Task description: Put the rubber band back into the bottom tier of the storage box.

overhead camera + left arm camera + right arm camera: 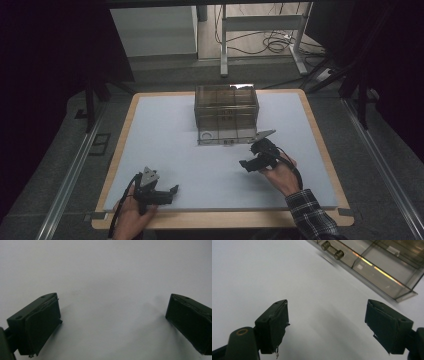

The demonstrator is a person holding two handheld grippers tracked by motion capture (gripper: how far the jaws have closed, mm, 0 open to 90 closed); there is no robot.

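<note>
A smoked transparent drawer box (226, 114) sits at twelve o'clock on the white table mat (165, 135). The left gripper (170, 192) at seven and the right gripper (248, 165) at four are released, jaws spread, empty.

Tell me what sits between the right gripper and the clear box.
Nothing: the high view shows bare white mat between the right gripper and the clear box. The right gripper view shows the same, its jaws apart.
</note>
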